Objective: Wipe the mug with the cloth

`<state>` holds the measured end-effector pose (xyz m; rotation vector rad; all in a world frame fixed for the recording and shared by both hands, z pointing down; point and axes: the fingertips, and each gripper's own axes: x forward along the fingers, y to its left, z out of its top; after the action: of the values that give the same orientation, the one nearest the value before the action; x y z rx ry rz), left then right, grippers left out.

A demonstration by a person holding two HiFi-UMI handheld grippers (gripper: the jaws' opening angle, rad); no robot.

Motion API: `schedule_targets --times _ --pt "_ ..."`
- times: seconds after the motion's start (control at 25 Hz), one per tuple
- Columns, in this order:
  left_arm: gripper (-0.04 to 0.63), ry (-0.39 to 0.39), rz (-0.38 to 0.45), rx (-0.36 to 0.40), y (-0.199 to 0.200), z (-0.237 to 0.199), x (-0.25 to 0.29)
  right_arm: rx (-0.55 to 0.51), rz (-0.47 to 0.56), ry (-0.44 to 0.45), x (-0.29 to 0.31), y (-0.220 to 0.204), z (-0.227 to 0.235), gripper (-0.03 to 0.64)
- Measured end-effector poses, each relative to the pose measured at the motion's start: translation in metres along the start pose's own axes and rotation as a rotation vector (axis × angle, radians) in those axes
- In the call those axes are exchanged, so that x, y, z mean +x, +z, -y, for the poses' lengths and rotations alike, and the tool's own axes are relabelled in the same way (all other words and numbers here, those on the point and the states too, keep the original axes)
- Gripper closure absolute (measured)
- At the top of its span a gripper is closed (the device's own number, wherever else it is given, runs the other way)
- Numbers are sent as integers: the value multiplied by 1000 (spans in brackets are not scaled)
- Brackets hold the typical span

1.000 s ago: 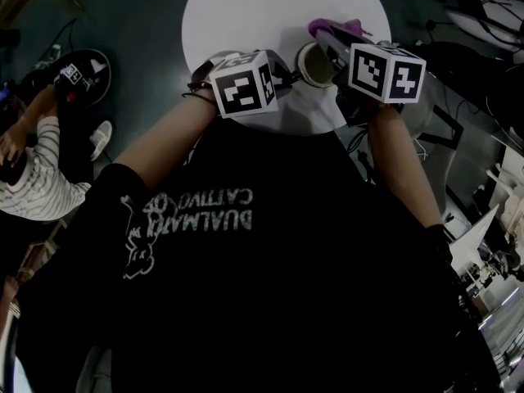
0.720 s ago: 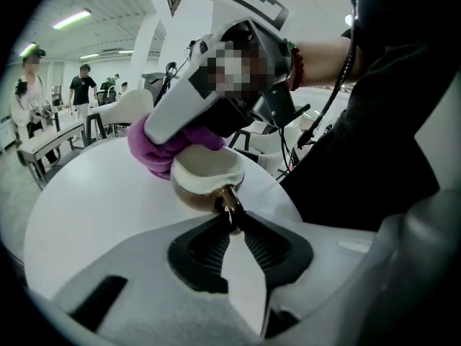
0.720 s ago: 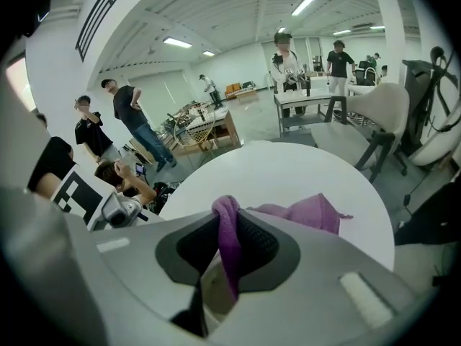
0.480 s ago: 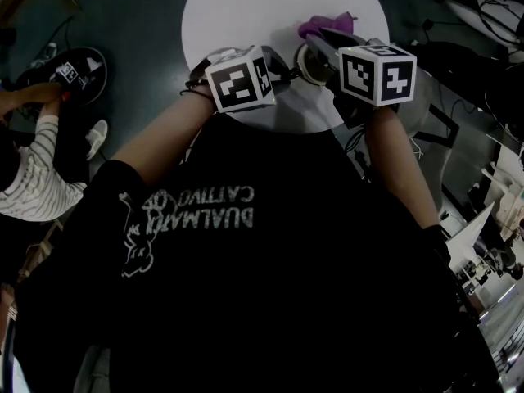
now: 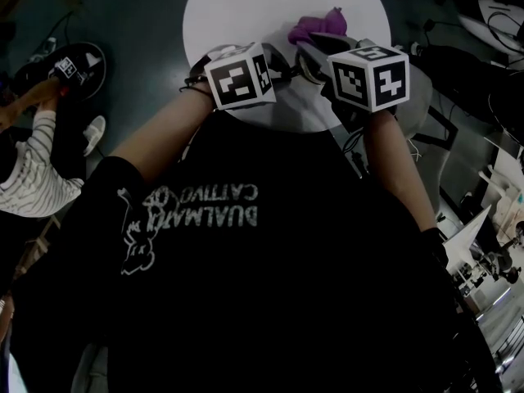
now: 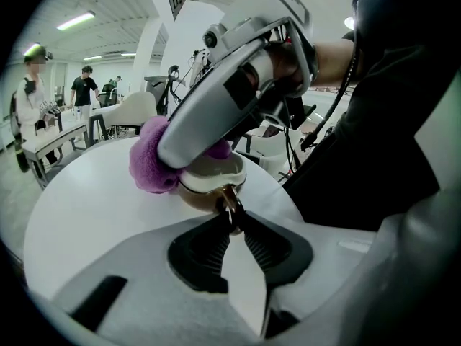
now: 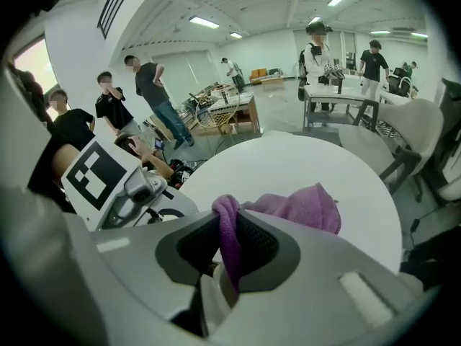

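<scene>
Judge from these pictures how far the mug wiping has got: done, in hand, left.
Done: the left gripper clamps the mug by its handle, and the right gripper pinches the purple cloth. In hand: the cloth sits against the mug's far side, by the rim. Left: wiping the rest; how much is wiped doesn't show.

On table [image 5: 262, 6], mug [image 6: 205, 187] between left gripper [image 6: 232, 220], right gripper [image 7: 227, 228]; cloth [image 5: 315, 24] touching mug rim.

White print on the black shirt [image 5: 270, 285] reads "CATTIVO" and, less clearly, "DUALMATR" - nothing else legible.
</scene>
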<state>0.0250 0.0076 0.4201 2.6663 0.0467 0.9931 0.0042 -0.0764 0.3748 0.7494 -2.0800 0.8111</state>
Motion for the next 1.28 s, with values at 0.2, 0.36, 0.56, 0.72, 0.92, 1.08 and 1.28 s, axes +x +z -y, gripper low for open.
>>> schedule_targets --times 0.2,0.36,0.56,0.72,0.92,1.08,1.28 --pt "531 22 9 -13 -2 -5 -3 -75 -50 9 4 -5 -9 558" --pt "529 36 24 -38 -4 -8 -5 -122 -93 6 5 -13 -16 557" --pt "528 50 57 -72 -5 -13 -7 -111 -138 28 6 -22 -23 555" --pt "529 56 68 -64 -1 -18 -4 -153 -190 42 4 -21 -19 555" --pt "532 67 75 -37 0 -24 -8 -365 -344 53 9 -15 -19 558" --pt "532 80 76 -28 -5 -30 -13 -550 -518 89 20 -12 -19 560" --pt "534 137 100 -45 -2 -32 -13 -634 -657 182 28 -17 -15 560"
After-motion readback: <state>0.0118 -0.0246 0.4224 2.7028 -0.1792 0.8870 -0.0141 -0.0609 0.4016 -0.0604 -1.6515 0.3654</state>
